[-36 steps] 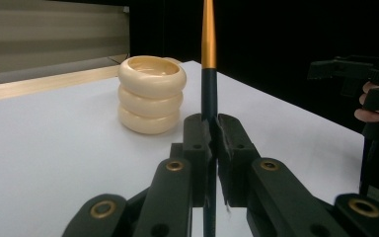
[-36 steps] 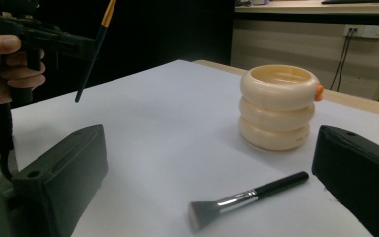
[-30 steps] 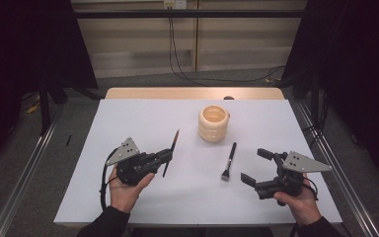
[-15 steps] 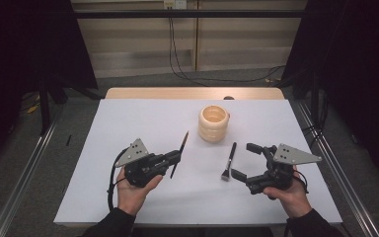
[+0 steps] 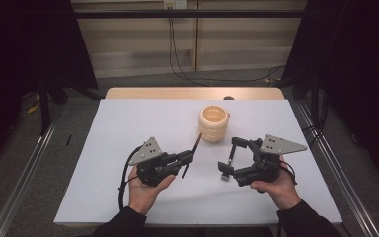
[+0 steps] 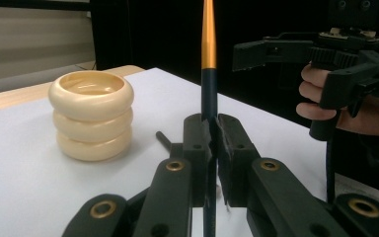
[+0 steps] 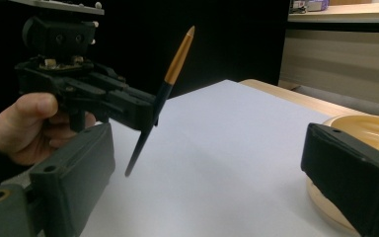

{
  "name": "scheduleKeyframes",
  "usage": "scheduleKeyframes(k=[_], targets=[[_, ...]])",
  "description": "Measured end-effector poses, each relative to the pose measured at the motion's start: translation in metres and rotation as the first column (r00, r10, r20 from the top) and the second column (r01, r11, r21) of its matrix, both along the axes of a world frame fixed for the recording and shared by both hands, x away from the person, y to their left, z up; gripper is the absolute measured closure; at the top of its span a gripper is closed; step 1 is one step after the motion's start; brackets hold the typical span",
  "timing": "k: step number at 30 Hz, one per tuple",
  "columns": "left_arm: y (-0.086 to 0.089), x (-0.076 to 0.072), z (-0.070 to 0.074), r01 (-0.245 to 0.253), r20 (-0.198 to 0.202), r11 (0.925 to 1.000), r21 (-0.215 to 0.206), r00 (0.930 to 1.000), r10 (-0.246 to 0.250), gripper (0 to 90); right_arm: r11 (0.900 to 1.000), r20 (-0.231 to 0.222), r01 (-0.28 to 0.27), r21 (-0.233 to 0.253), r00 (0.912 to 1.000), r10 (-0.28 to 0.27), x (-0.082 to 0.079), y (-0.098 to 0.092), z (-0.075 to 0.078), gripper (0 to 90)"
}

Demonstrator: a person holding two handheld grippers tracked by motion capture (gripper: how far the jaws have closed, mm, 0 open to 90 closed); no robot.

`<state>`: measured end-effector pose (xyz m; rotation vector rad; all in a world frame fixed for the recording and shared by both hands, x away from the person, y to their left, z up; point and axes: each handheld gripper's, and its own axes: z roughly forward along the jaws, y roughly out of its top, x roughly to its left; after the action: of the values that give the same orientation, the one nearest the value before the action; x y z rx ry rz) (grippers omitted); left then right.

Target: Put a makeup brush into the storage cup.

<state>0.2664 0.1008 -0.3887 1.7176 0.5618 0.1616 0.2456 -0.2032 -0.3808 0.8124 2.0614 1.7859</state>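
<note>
Risk: the left gripper [image 5: 186, 158] pinches the slim brush [image 6: 208, 74] low on its handle, so it could pivot or slip near the ribbed cream holder [image 5: 213, 123]. The right gripper [image 5: 229, 157] stands wide open and empty, straddling a second brush [image 5: 231, 156] lying on the white table [image 5: 128, 123]; both hands are held low, jaws pointing inward.

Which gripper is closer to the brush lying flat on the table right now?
Right. The right gripper is open with its jaws straddling the black brush; the left gripper, holding the pencil-like stick, sits apart to its left.

Brush [image 6: 208, 54] tip cut off by top edge.
</note>
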Motion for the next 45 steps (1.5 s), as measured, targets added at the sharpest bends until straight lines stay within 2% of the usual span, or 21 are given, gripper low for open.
scheduleKeyframes(k=[1,4,5,7,10,11,14,17,25,26,29,38,41,43,44,45], targets=[[-0.003,0.001,0.0,0.019,0.001,0.9998,-0.012,0.9998,-0.019,83.6,1.0,-0.003,0.002,0.0,1.0,-0.002,0.001,0.002,0.001,6.3],[-0.013,0.001,0.0,0.034,0.005,0.9994,0.011,0.9994,-0.034,83.7,1.0,0.0,-0.01,0.024,0.9999,0.01,0.005,0.006,0.002,10.7],[-0.016,0.002,0.0,0.042,0.003,0.9991,-0.004,0.9991,-0.042,83.7,1.0,0.0,-0.01,0.024,0.9999,0.01,0.005,0.006,0.002,10.7],[-0.018,0.002,0.001,0.042,0.001,0.9991,0.008,0.9991,-0.042,83.6,0.998,-0.003,-0.037,0.044,0.9993,0.037,0.007,0.007,0.004,13.3],[-0.021,0.002,-0.001,0.055,0.005,0.9985,0.002,0.9985,-0.055,83.7,0.997,0.002,-0.054,0.048,0.9985,0.054,0.01,0.011,0.006,17.9],[-0.021,0.001,-0.001,0.046,0.004,0.9989,0.012,0.9989,-0.046,83.7,0.996,0.001,-0.072,0.051,0.9974,0.072,0.011,0.013,0.007,20.1],[-0.022,0.0,-0.005,0.054,-0.003,0.9985,-0.002,0.9985,-0.054,83.7,0.994,-0.004,-0.086,0.061,0.9962,0.087,0.014,0.017,0.01,22.0],[-0.021,0.0,-0.005,0.058,-0.002,0.9983,0.005,0.9983,-0.058,83.7,0.992,-0.011,-0.097,0.077,0.9951,0.098,0.018,0.022,0.012,24.1],[-0.021,-0.002,-0.005,0.061,0.001,0.9981,0.004,0.9981,-0.061,83.6,0.99,-0.035,-0.111,0.085,0.9929,0.114,0.025,0.026,0.006,41.2],[-0.021,-0.002,-0.005,0.062,0.0,0.9981,0.002,0.9981,-0.062,83.7,0.989,-0.047,-0.12,0.088,0.9912,0.124,0.025,0.025,0.004,46.8],[-0.022,-0.002,-0.006,0.063,-0.002,0.998,0.0,0.998,-0.063,83.7,0.988,-0.056,-0.124,0.095,0.99,0.129,0.026,0.024,0.004,48.3],[-0.023,-0.001,-0.008,0.071,-0.005,0.9975,0.005,0.9975,-0.071,83.7,0.982,-0.088,-0.149,0.113,0.9832,0.16,0.029,0.024,0.0,65.6],[-0.024,-0.002,-0.007,0.066,-0.002,0.9976,0.02,0.9978,-0.066,83.7,0.978,-0.097,-0.17,0.123,0.9785,0.182,0.03,0.026,-0.001,76.1],[-0.025,-0.002,-0.008,0.08,-0.002,0.9967,0.011,0.9968,-0.08,83.7,0.973,-0.105,-0.187,0.134,0.9739,0.201,0.031,0.025,-0.002,83.6],[-0.024,-0.003,-0.008,0.078,0.004,0.9969,-0.003,0.9969,-0.078,90.0,0.972,-0.105,-0.19,0.139,0.9731,0.205,0.031,0.025,-0.002,83.0],[-0.023,-0.002,-0.008,0.075,0.002,0.9971,0.007,0.9972,-0.075,90.0,0.973,-0.104,-0.19,0.131,0.9734,0.204,0.031,0.025,-0.002,83.8]])
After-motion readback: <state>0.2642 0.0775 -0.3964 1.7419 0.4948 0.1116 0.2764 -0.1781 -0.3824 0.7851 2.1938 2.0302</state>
